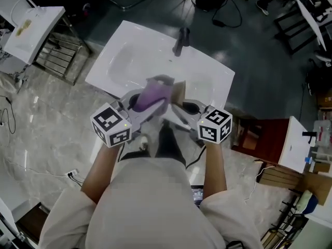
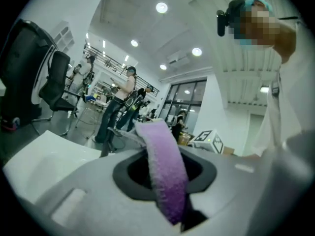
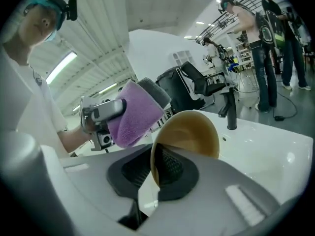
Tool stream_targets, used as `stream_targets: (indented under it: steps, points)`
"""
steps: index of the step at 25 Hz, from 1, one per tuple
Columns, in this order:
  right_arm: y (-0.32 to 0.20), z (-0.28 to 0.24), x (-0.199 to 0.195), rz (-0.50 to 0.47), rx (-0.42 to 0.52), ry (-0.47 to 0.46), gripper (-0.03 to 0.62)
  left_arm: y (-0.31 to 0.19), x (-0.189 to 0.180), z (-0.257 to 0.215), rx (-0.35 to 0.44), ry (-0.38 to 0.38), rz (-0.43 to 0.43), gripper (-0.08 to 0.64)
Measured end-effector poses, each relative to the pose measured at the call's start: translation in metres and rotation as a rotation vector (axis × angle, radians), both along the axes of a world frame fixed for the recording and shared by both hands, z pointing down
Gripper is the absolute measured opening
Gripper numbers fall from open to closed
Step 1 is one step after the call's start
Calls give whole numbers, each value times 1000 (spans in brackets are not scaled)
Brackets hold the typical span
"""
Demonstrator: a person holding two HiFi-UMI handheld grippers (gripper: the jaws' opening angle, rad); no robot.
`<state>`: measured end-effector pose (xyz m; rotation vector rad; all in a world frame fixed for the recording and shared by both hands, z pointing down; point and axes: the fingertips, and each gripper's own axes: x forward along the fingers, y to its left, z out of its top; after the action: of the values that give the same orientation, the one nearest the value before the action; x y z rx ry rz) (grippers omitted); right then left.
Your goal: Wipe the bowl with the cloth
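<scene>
The cloth (image 2: 165,166), purple and folded, is clamped between the fingers of the left gripper (image 2: 167,181), and its free end is seen projecting beyond them. The bowl (image 3: 189,132), tan in colour, is gripped by its rim between the closed fingers of the right gripper (image 3: 156,173). It is tilted on edge, with its hollow turned towards the cloth.

Both items are held in the air in front of the person's torso, above the near edge of the white sink (image 1: 129,56). In the right gripper view the cloth is placed just beside the upper rim of the bowl. Whether the two are touching cannot be determined.

A black faucet (image 1: 180,40) is mounted upright at the far side of the sink, beyond the bowl and well apart from it. The following items are located around the work area:

- A black office chair (image 2: 56,82) is positioned left of the sink in the left gripper view.
- Several standing people (image 2: 123,102) are seen further back in the room.
- A red-brown cabinet (image 1: 259,139) is located to the person's right.
- Black cables (image 1: 228,14) are laid on the dark floor beyond the sink.
- A white tabletop (image 1: 31,25) is seen at the upper left of the head view.
</scene>
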<state>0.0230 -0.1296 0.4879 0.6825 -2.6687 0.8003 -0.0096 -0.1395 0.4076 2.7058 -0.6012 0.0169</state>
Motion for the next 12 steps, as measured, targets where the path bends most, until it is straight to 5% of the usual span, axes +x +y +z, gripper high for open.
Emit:
stream_targets:
  steps: [8, 12]
  points:
    - [44, -42, 18, -41, 40, -45, 14, 44, 63, -34, 196, -83, 348, 95]
    - [66, -59, 17, -68, 54, -87, 20, 50, 69, -43, 222, -96, 393, 97]
